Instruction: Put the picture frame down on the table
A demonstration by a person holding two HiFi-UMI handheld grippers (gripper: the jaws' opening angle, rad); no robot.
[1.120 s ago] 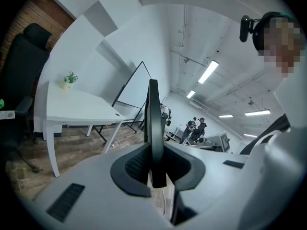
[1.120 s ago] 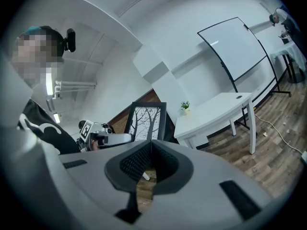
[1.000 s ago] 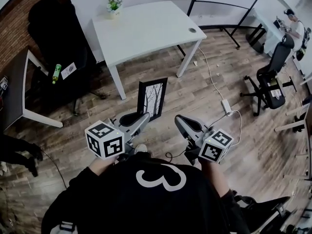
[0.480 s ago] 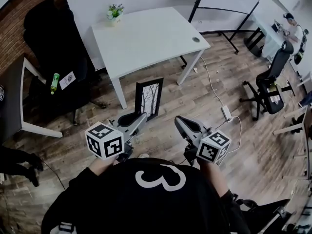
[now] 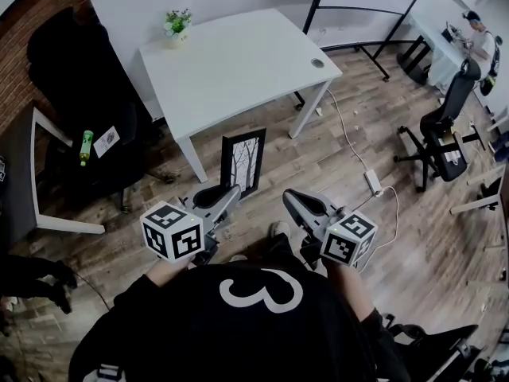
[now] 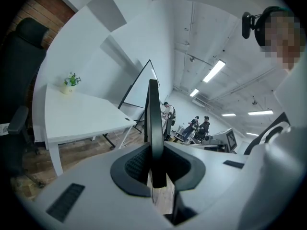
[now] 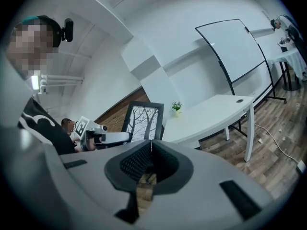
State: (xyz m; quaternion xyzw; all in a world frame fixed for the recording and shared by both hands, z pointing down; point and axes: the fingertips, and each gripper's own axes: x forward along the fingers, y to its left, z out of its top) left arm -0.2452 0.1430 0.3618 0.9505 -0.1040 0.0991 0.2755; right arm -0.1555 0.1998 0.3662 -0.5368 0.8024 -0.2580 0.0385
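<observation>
A black picture frame with a bare-tree print stands upright over the wood floor, short of the white table. My left gripper is shut on its lower edge. In the left gripper view the frame is edge-on, pinched between the ribbed pads of that gripper. My right gripper is level beside it, apart from the frame, shut and holding nothing. The right gripper view has its jaws closed, with the frame and left gripper beyond, in front of the table.
A small potted plant sits at the table's far left corner. A black chair and a dark side table stand at the left, with a green bottle. A power strip with cable lies on the floor; an office chair is at the right.
Both grippers and the person have moved forward toward the white table, the frame still held in the left gripper. The table's near corner now lies closer to the frame.
</observation>
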